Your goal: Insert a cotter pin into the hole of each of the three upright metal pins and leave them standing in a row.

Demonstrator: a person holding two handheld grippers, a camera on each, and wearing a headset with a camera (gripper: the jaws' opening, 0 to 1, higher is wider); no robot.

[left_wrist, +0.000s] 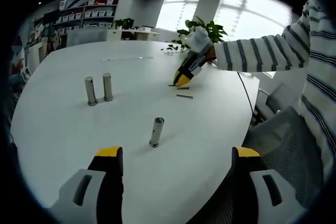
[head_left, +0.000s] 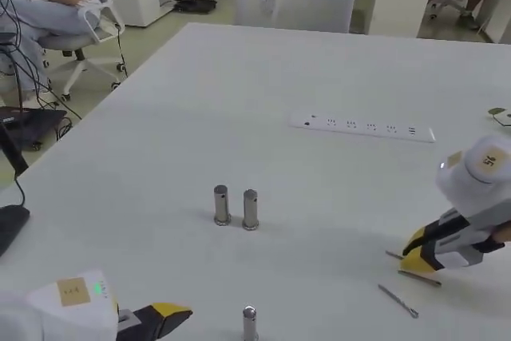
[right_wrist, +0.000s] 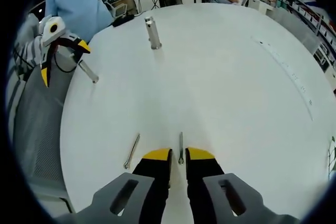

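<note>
The right claw (right_wrist: pixel 179 153) brackets a cotter pin (right_wrist: pixel 180 141) at bottom centre on the table (right_wrist: pixel 226 77), whether clamped I cannot tell, while the left claw (left_wrist: pixel 177 152) gapes wide.

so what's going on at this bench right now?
A person works two handheld grippers over a white table. The right gripper has its tongs nearly closed astride a cotter pin lying flat; whether they pinch it yet is unclear. A second cotter pin lies beside it. The left gripper hangs open near a lone metal pin, upright. The other two metal pins stand side by side farther off.
</note>
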